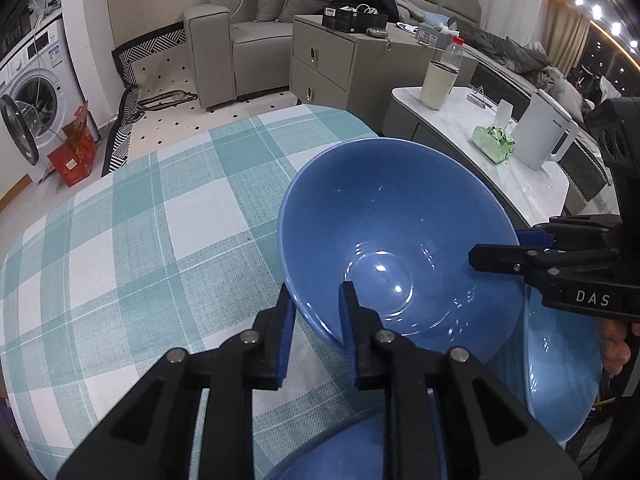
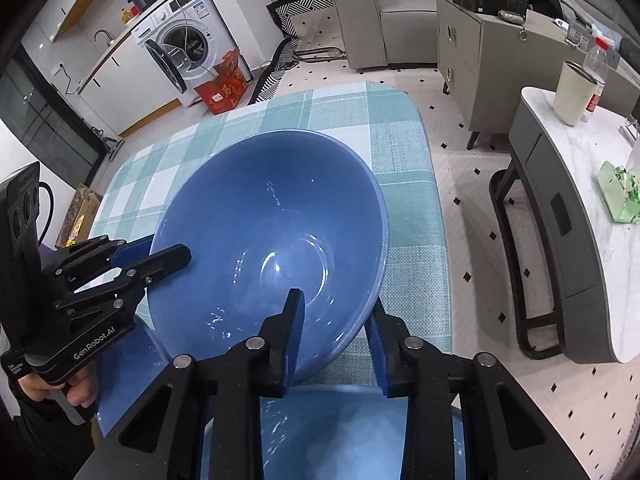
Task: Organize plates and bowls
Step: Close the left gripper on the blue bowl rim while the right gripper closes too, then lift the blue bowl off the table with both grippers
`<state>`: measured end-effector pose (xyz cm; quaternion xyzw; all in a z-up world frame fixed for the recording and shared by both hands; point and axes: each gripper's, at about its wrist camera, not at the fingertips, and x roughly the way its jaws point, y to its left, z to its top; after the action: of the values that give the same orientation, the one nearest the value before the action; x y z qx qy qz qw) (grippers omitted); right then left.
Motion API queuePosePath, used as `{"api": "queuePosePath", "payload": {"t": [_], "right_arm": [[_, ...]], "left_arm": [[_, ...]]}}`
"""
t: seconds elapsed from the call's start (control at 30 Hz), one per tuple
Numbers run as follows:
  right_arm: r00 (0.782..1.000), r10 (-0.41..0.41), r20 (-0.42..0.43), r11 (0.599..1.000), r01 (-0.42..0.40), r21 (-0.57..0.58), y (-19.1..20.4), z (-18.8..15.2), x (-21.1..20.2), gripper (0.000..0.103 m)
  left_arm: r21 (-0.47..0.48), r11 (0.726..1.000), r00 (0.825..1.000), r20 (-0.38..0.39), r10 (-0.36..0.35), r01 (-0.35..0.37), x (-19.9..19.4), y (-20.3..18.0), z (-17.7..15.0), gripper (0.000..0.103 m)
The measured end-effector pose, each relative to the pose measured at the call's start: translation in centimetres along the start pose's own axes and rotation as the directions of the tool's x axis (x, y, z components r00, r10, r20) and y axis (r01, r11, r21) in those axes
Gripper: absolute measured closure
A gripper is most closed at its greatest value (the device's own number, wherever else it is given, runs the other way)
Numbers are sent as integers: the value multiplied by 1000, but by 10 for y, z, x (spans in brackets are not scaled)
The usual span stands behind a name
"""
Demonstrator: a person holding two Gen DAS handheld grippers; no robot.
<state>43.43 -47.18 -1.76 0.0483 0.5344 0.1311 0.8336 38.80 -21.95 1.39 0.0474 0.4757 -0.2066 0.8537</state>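
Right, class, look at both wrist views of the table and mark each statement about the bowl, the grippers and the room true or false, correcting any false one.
1. Both grippers grip the rim of the same blue bowl. True: the left gripper and the right gripper each have one finger inside and one outside.
2. The bowl holds soup. False: it is empty and glossy.
3. The tablecloth is red and striped. False: it is a teal and white check.
4. The washing machine door stands open. True.
5. A lighter blue dish sits beside the bowl. True.
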Motion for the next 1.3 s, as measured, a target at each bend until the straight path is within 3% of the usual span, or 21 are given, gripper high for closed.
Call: {"api": "queuePosePath", "payload": {"t": [0.57, 1.3], "right_arm": [[996, -1, 92, 1000, 2, -7, 11, 4, -21, 78], [971, -1, 237, 1000, 7, -23, 38, -20, -100, 78]], "left_arm": [[-16, 1000, 998, 59, 19, -18, -22, 6, 2, 84], [5, 1000, 979, 202, 22, -24, -101, -14, -10, 84]]}}
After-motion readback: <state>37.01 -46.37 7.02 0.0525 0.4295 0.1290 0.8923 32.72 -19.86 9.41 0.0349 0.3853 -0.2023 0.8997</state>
